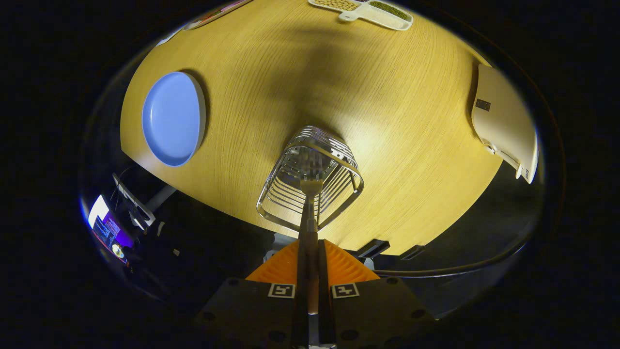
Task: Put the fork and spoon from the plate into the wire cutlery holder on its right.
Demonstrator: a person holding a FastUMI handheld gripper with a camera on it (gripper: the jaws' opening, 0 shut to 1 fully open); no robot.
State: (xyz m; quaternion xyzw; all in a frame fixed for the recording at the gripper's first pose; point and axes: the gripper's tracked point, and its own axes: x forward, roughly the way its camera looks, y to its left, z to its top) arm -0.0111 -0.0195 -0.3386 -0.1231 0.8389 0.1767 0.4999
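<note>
I am holding my gripper (310, 252) closed on a utensil (310, 194), its long axis pointing straight down into the wire cutlery holder (310, 179) directly beneath; the plate (173, 118) sits apart.

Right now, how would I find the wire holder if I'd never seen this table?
Start at the wooden table and go to its near edge, right of the blue plate. The wire holder stands there, just ahead of the tongs, which are shut on a utensil reaching into it. It is the one shiny see-through basket of metal bars.
</note>
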